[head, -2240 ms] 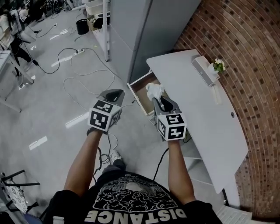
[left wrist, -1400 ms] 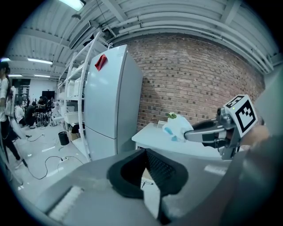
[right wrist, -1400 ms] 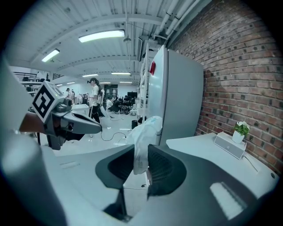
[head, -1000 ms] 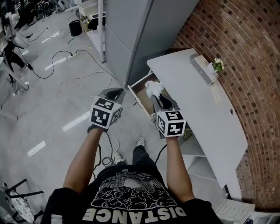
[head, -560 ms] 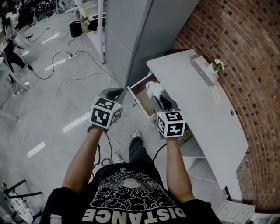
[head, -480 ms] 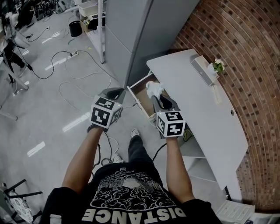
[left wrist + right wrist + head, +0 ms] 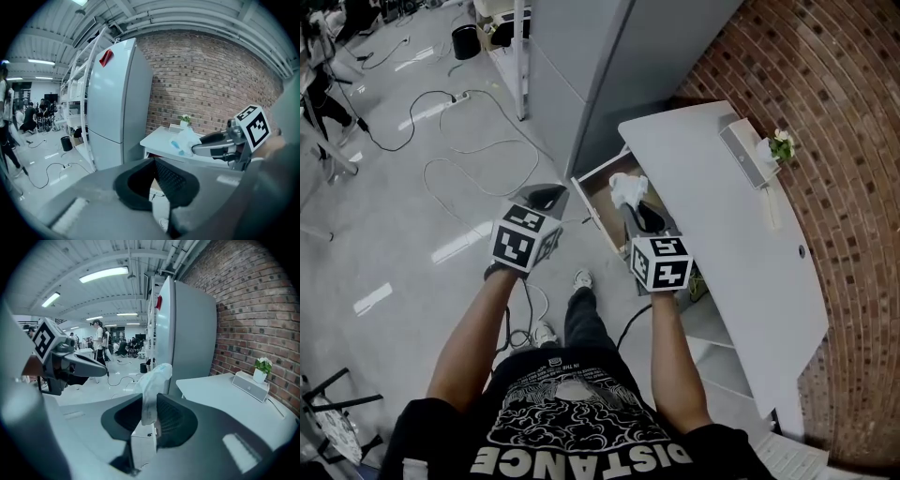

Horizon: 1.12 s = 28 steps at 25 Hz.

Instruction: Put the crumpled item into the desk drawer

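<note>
A crumpled white item (image 7: pixel 627 190) is pinched in my right gripper (image 7: pixel 634 204), which is shut on it; it hangs over the open desk drawer (image 7: pixel 592 191) at the near corner of the white desk (image 7: pixel 722 225). In the right gripper view the crumpled item (image 7: pixel 153 383) rises between the jaws, with the white drawer front (image 7: pixel 143 444) below. My left gripper (image 7: pixel 547 199) is held over the floor to the left of the drawer, shut and holding nothing. The left gripper view shows the right gripper (image 7: pixel 199 149) carrying the crumpled item (image 7: pixel 186 139).
A tall grey cabinet (image 7: pixel 600 66) stands just behind the drawer. Cables (image 7: pixel 459 150) trail over the floor at left. A small white box (image 7: pixel 748 155) and a potted plant (image 7: pixel 783 145) sit at the desk's far edge against the brick wall (image 7: pixel 844 112).
Both grippers have sunk a little toward the drawer, the right one still holding the crumpled item. The person has stepped forward and the head view has shifted.
</note>
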Motion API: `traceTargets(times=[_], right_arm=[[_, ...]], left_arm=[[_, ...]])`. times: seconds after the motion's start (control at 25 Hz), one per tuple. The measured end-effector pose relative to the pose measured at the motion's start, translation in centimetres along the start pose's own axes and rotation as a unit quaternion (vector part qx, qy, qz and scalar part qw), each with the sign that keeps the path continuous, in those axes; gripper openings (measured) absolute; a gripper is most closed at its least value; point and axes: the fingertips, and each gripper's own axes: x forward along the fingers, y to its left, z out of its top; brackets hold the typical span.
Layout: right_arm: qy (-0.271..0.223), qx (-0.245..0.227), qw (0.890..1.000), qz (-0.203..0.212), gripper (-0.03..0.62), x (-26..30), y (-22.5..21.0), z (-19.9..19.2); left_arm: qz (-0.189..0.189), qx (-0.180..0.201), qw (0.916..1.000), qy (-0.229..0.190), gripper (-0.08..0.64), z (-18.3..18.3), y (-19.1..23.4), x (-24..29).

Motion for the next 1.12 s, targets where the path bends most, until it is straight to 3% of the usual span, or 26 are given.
traceTargets(times=[0.36,0.76,1.12], right_arm=[[0.042,0.010,0.999,0.022,0.081,4.5,-2.0,-3.0],[0.078,0.020,0.995,0.050,0.081,9.5,-3.9,-6.4],[0.104,0.025,0.992,0.071,0.081,14.0,-5.5,-9.9]], left_arm=[[0.008,-0.040,0.9990,0.021,0.005,-1.1,1.5,3.9],[0.038,-0.054,0.9968,0.046,0.005,-4.0,3.3,8.0],[0.041,-0.085,0.9935,0.064,0.005,-6.0,3.9,11.8]])
